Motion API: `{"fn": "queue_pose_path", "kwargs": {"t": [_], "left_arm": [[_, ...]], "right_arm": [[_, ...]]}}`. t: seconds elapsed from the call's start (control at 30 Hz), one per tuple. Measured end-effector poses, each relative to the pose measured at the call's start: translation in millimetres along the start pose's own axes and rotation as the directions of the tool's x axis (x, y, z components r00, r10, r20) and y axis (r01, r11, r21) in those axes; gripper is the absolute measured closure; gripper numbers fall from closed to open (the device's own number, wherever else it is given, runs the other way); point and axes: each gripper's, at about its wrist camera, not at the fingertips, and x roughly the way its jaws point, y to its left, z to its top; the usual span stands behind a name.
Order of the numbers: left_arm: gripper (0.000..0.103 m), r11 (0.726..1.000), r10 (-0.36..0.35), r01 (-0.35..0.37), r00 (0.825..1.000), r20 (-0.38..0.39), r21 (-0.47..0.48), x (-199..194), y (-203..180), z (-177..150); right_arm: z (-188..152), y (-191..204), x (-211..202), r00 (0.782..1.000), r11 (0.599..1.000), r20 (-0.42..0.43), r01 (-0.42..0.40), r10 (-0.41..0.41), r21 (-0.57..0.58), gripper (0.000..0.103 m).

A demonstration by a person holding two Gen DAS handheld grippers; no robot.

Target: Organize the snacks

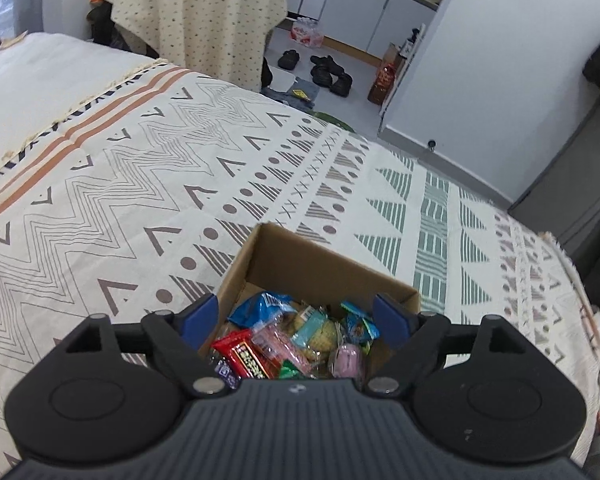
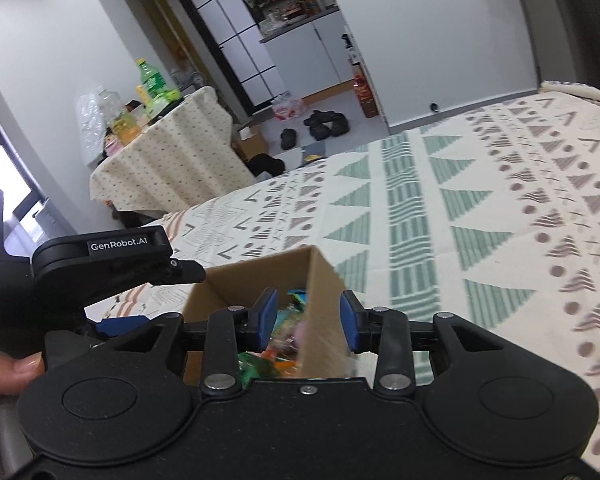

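Note:
An open cardboard box (image 1: 300,258) sits on the patterned bedspread (image 1: 120,184), full of wrapped snacks: a blue packet (image 1: 260,306), a red packet (image 1: 246,360), a pink packet (image 1: 350,360) and others. My left gripper (image 1: 298,316) is open and empty, hovering over the box with a blue pad on each side. In the right wrist view the box (image 2: 260,280) is close below. My right gripper (image 2: 308,320) is open, its jaws on either side of the box's right wall, with blurred snacks (image 2: 284,340) showing between them. The left gripper (image 2: 120,264) shows at the left.
The bedspread (image 2: 480,220) spreads wide around the box. Beyond the bed stands a table under a dotted cloth (image 1: 196,12) with bottles (image 2: 152,80) on it. Shoes (image 1: 328,72) lie on the floor near white cabinets (image 1: 360,8).

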Motion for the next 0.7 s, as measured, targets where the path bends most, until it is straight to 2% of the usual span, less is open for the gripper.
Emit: {"fn": "queue_pose_path", "kwargs": {"t": [0.23, 0.5, 0.7], "left_arm": [[0.019, 0.997, 0.007, -0.005, 0.999, -0.033, 0.073, -2, -21, -13], [0.018, 0.993, -0.02, 0.024, 0.999, -0.032, 0.113, -35, -44, -19], [0.013, 0.99, -0.029, 0.032, 0.999, -0.023, 0.14, -64, -56, -25]], "right_arm": [[1, -25, -18, 1.0, 0.998, 0.002, 0.023, -0.024, 0.054, 0.064], [12, -41, -42, 1.0, 0.998, 0.008, 0.029, -0.03, 0.061, 0.049], [17, -49, -67, 0.999, 0.997, 0.033, 0.018, -0.02, 0.078, 0.035]]}}
